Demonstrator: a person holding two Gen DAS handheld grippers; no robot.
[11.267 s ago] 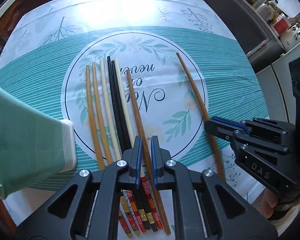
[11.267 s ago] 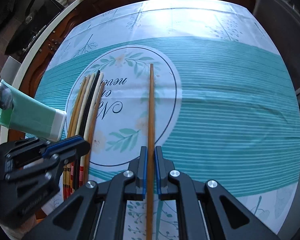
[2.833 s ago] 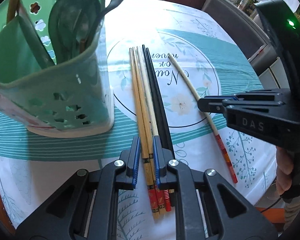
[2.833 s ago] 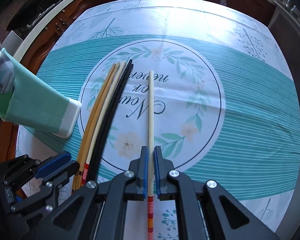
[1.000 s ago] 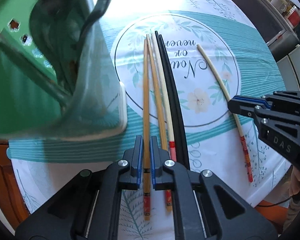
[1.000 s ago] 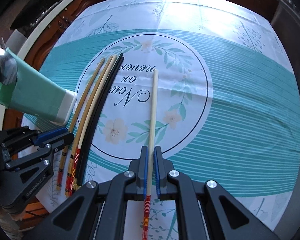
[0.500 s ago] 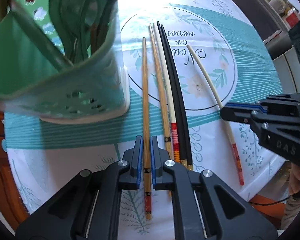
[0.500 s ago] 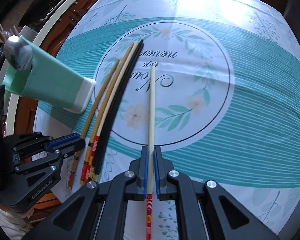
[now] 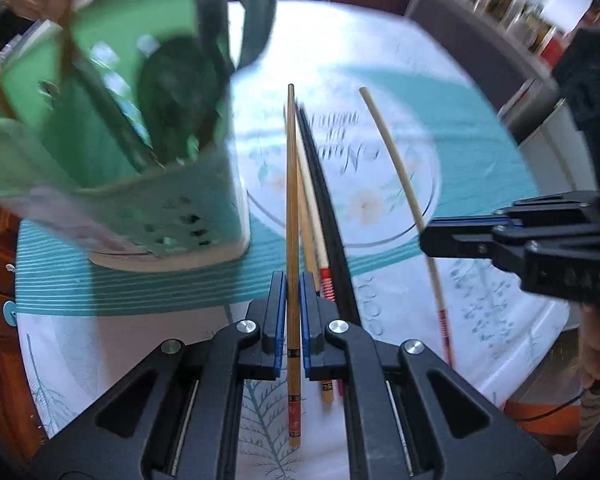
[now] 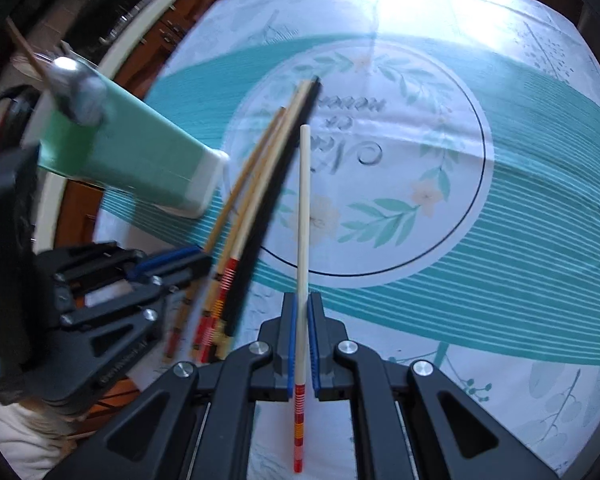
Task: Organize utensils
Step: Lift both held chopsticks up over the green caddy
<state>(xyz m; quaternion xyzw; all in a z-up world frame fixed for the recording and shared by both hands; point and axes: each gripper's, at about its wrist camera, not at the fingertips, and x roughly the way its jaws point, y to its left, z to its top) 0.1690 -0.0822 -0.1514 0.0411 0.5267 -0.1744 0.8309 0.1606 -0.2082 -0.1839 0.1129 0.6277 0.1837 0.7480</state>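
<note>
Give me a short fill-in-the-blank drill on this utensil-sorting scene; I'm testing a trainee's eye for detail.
1. The left gripper is shut on a ____ chopstick.
2. The right gripper is shut on a chopstick coloured ____.
3. The utensil holder is coloured ____.
4. The tablecloth has a printed ____ of leaves.

Missing: brown; cream; green; ring

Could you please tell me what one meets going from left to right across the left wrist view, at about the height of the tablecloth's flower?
Green utensil holder → brown chopstick held in the left tool → black chopsticks lying on the tablecloth → pale chopstick → right tool gripping it.
</note>
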